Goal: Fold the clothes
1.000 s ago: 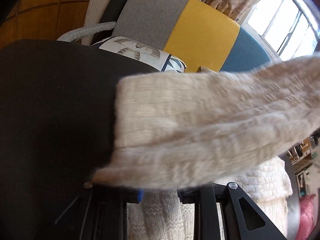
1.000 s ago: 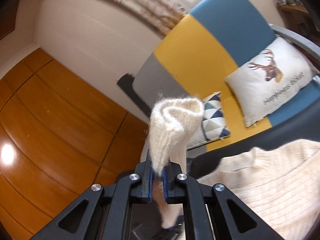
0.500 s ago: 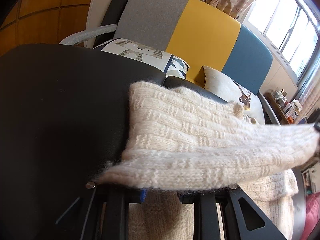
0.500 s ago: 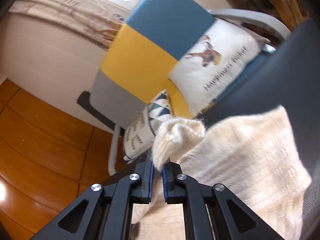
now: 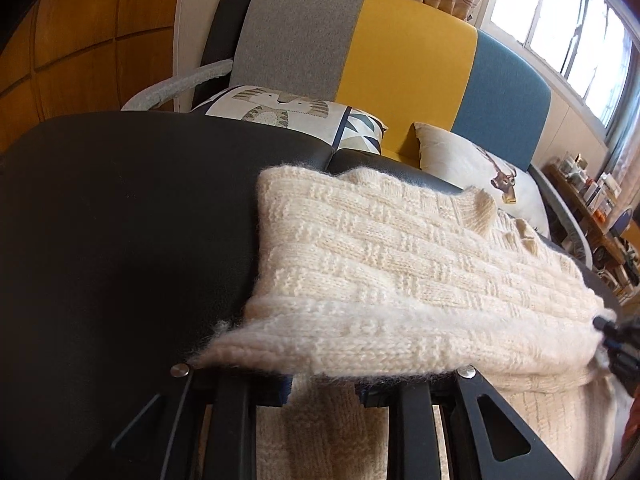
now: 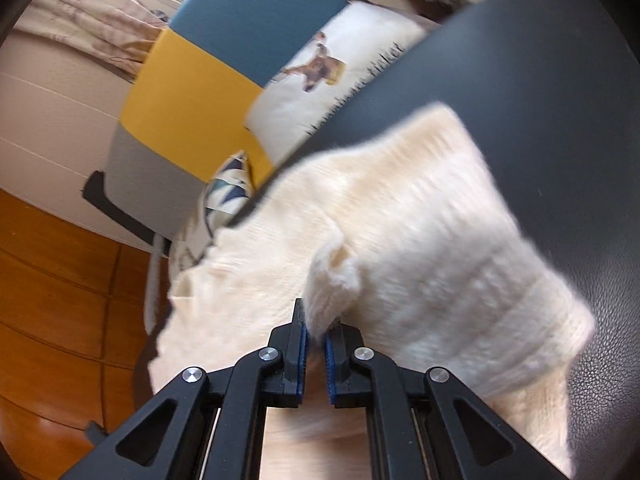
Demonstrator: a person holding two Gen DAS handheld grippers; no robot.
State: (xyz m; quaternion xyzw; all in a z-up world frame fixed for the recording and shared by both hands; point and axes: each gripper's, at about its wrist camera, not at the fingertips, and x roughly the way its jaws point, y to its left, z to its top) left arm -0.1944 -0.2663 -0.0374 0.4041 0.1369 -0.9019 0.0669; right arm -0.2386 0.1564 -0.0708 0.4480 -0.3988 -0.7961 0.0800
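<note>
Two grippers pinch one cream knitted sweater [image 5: 400,264], spread across the middle of the left-wrist frame on a black leather surface [image 5: 120,220]; the right gripper [image 6: 315,344] is clenched on a bunched fold, the left gripper [image 5: 324,390] grips the hem at bottom centre. Risks: the fuzzy knit may slip from either pinch; uneven lowering could skew the fold; letting go early could let it spring open.

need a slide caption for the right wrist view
Right claw pinching a fold of the cream knit sweater over the black table.
</note>
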